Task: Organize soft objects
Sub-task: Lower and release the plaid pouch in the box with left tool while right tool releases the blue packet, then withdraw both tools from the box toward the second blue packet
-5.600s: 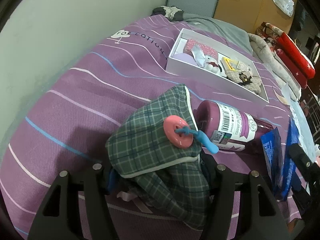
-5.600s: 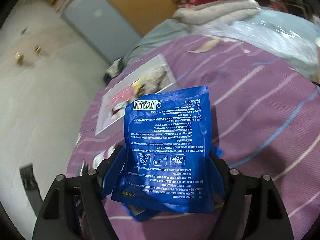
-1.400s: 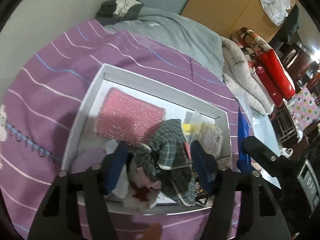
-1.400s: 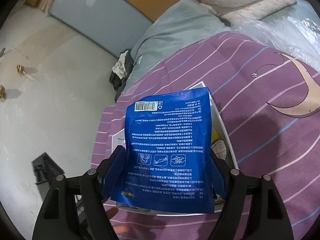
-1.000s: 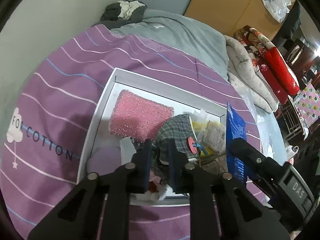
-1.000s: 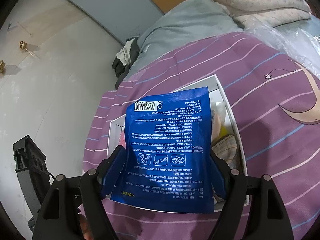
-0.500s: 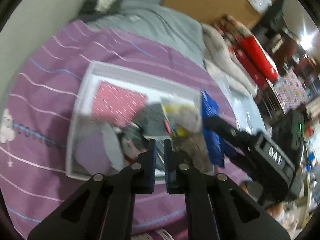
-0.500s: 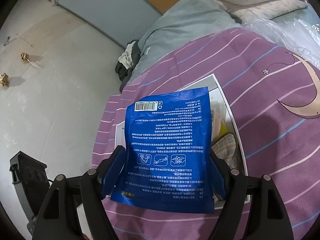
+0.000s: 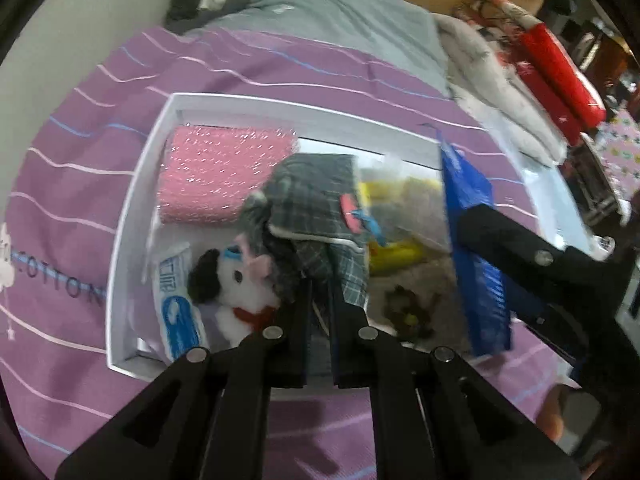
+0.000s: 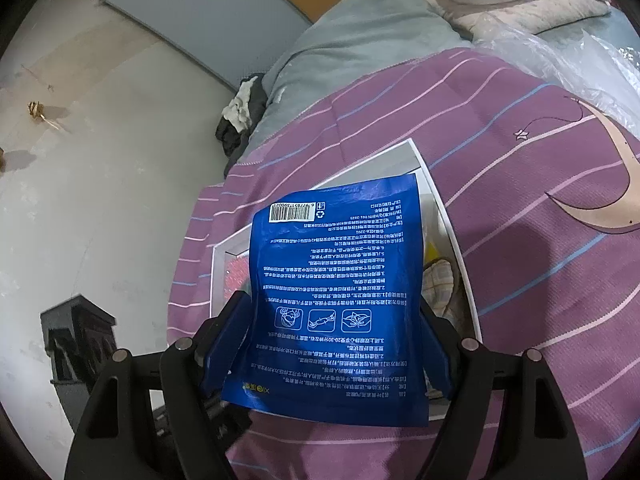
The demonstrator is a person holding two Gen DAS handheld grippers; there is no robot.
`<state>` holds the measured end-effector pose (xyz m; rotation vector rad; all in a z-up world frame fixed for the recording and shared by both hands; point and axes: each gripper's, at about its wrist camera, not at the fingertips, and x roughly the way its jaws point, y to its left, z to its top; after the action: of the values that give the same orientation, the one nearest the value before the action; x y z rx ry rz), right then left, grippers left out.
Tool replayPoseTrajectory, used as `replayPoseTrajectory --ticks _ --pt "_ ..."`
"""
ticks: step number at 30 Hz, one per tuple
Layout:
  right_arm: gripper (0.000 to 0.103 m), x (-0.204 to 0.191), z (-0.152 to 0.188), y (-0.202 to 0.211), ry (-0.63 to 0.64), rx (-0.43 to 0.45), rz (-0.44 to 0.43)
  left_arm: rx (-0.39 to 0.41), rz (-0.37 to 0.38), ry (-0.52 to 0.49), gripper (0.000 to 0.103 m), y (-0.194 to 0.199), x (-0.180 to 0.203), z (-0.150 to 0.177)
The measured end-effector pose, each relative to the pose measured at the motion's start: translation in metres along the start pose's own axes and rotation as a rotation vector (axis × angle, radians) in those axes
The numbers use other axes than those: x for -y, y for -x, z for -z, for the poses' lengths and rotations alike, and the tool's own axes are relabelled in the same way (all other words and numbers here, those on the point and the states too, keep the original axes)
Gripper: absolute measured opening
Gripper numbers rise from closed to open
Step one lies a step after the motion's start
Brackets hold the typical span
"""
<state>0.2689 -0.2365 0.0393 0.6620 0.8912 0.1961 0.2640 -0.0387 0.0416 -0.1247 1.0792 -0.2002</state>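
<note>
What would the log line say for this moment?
left gripper: shut, empty | green plaid fabric pouch: in white box | right gripper: holding blue plastic packet over box

Both fisheye views are bending hard at the edges w/ black vignette corners, soft indoor light is falling evenly, the left view is smearing w/ motion blur, esp. at right, while the right view is staying sharp, w/ glare on the blue packet (image 10: 336, 292).
</note>
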Motion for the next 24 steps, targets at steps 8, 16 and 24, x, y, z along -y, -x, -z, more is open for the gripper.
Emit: replayPoseTrajectory --ticks 8,16,24 --pt "0.079 0.0 -0.002 -0.013 0.049 -0.004 0.03 0.026 0.018 0.055 0.009 0.009 -0.011 0.002" --pt "0.09 -0.015 0.004 -0.021 0.15 0.024 0.092 0.03 -0.006 0.057 0.01 0.011 -0.01 0.0" --pt "0.102 -0.014 0.0 0.005 0.094 0.128 0.001 0.024 0.019 0.073 0.013 0.015 -0.017 0.001"
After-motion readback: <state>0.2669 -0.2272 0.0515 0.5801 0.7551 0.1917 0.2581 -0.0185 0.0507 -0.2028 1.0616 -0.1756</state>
